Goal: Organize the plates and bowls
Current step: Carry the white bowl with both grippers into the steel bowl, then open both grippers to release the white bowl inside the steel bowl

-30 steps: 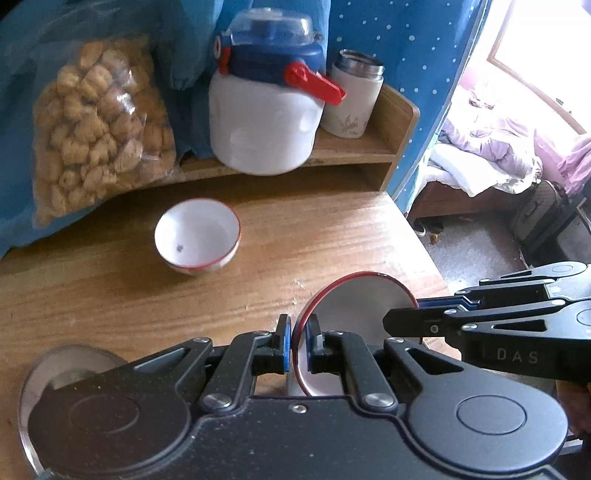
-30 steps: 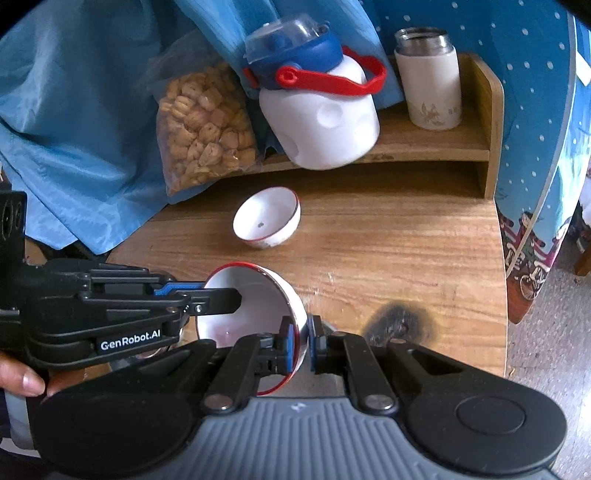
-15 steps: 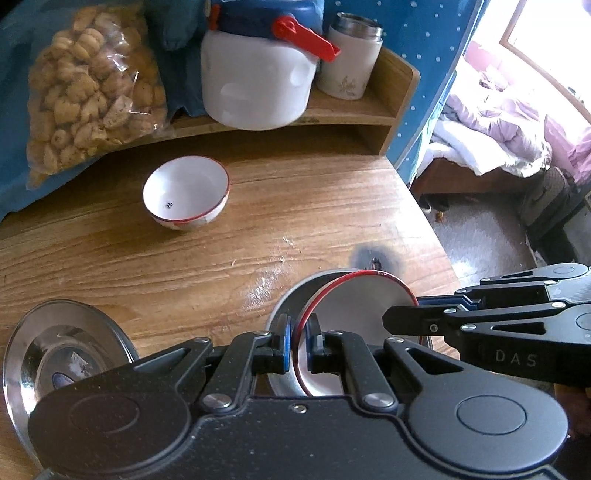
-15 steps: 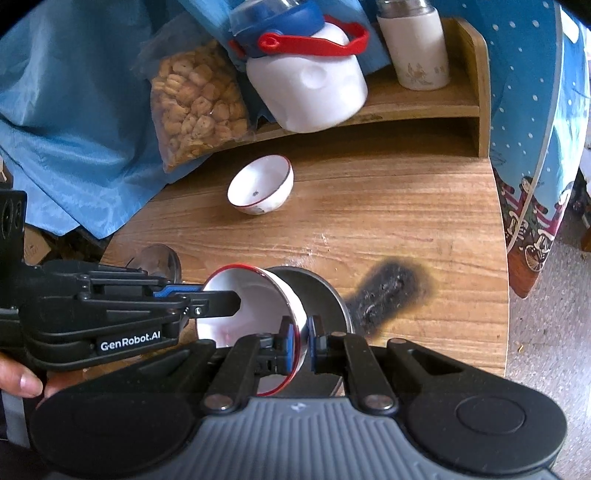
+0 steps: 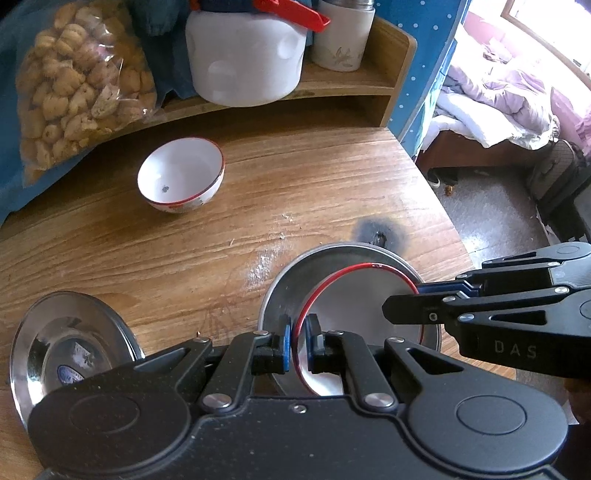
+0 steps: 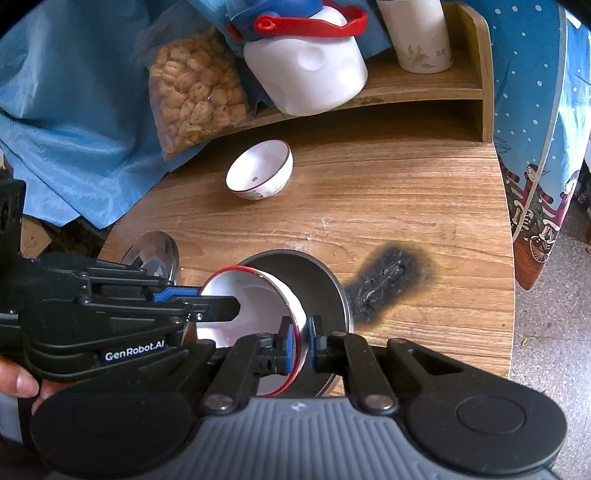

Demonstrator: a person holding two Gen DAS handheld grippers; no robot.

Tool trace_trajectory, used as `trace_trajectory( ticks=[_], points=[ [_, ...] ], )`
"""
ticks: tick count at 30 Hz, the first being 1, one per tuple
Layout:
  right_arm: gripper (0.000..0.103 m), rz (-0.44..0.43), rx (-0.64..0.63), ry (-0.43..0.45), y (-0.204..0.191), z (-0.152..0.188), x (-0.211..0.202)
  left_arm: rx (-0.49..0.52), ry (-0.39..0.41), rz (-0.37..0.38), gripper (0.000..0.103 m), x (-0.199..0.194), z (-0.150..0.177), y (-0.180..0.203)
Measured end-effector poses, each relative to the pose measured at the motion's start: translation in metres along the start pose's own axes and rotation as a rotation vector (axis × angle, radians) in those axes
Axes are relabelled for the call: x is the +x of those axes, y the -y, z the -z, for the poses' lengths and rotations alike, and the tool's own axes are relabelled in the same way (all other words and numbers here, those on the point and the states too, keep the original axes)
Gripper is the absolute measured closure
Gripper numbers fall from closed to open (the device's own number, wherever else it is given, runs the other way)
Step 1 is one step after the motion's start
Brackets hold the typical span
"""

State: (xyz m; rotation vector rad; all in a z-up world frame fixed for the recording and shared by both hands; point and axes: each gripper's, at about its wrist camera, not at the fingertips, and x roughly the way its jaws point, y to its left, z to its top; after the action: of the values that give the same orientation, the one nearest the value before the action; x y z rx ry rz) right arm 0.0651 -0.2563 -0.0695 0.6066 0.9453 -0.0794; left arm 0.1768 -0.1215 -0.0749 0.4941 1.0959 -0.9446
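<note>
Both claws are clamped on one red-rimmed white bowl (image 5: 362,295). The left claw (image 5: 298,343) pinches its near rim, one pad inside the wall and one outside. The right claw (image 6: 302,345) does the same on the opposite rim. The bowl hangs tilted between them, directly over a steel plate (image 5: 295,275) that lies on the tabletop (image 5: 221,240) beside a dark burn mark (image 6: 388,280). Its lower edge sits down inside the plate's dish; whether it touches the metal I cannot tell, since the claws hide the spot.

As I judge it, the task is roughly in its middle. One bowl is being paired with one plate, and that placement is nearly made but not released. Left to do: set this bowl flat and let go.

A second white bowl (image 5: 181,175) stands upright and alone further back on the tabletop, well apart from both plates. A second steel plate (image 5: 70,343) lies bare at the near left edge (it has a small label in its centre). These two look like the natural next pair, though the task sentence does not say how things are to be grouped. The shelf at the back holds a white jug (image 5: 245,55), a cup (image 5: 341,33) and a bag of snacks (image 5: 81,77), none of them part of the job.
</note>
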Motion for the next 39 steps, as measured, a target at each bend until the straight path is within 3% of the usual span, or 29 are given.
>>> trace_trajectory(
  ticks=[19,39],
  points=[
    [0.093,0.001,0.003,-0.058,0.005,-0.001,0.017,0.0,-0.067,-0.026,0.094,0.018,-0.005,0.001],
    [0.09,0.014,0.022,-0.052,0.004,-0.006,0.019,-0.039,-0.042,-0.01,0.081,0.018,-0.008,0.0]
  ],
)
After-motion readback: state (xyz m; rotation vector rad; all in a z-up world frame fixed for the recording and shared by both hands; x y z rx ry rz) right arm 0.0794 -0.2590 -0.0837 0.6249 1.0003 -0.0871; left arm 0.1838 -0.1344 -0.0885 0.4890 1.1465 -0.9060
